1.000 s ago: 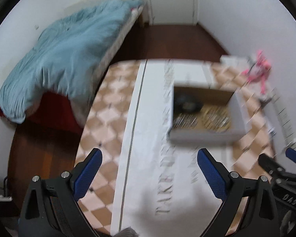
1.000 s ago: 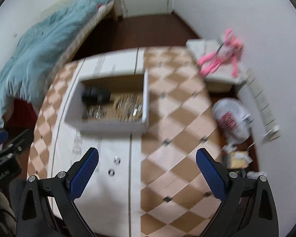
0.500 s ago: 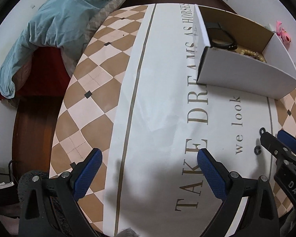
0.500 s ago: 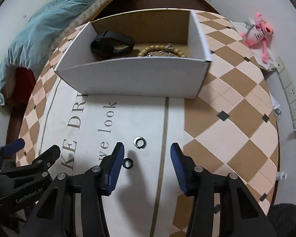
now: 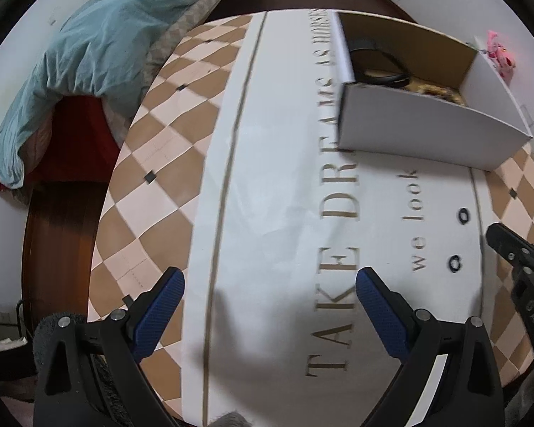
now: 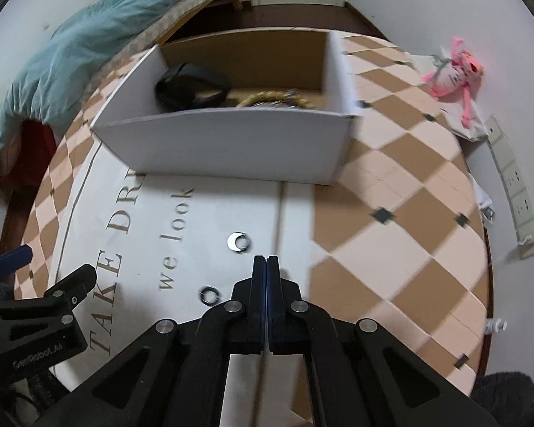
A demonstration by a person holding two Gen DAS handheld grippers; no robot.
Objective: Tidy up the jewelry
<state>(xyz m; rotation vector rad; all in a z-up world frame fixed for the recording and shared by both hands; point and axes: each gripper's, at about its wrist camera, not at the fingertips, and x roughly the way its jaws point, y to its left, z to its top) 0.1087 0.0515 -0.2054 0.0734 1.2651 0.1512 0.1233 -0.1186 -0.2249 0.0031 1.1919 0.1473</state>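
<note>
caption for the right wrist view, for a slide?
Right gripper shut above the tablecloth, two rings loose ahead of the cardboard box.

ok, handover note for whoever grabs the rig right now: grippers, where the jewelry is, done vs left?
Left gripper: open, empty, above the tablecloth.
Right gripper: shut, nothing visible between its fingers, tips between the two rings.
Far ring and near ring: both loose on the cloth, in front of the cardboard box.
Done: black band and beaded bracelet lie in the box.
Left: pick up both rings and put them in the box.
</note>
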